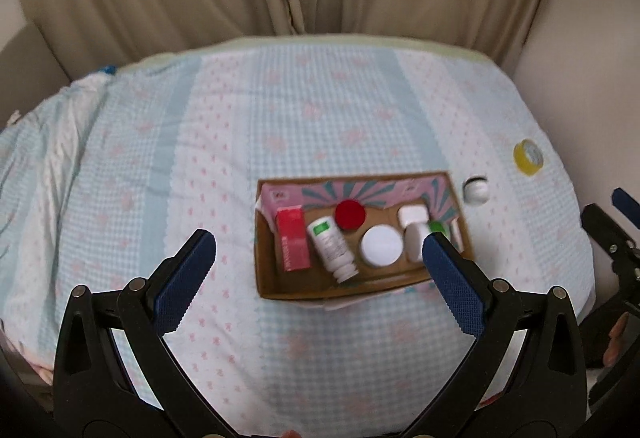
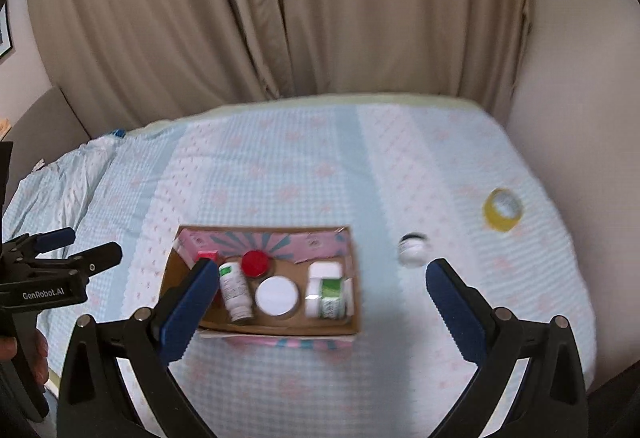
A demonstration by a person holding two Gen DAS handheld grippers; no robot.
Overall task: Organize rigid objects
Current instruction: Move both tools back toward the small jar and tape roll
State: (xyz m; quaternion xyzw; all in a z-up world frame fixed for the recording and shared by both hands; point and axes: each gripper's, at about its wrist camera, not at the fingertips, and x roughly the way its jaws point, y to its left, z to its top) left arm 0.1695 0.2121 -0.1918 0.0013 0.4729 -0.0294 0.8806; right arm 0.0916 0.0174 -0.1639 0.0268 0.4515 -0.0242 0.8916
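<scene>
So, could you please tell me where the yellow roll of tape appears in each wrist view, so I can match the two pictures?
Left wrist view: the yellow tape roll lies at the far right on the checked bedsheet, up and right of the cardboard box.
Right wrist view: the yellow tape roll sits right of centre, again beyond the box.
Shared landmark: the small white jar between box and tape.

Open cardboard box (image 1: pixel 266 280) of bottles, white jar (image 1: pixel 476 190) beside, yellow tape roll (image 1: pixel 528 156)
</scene>
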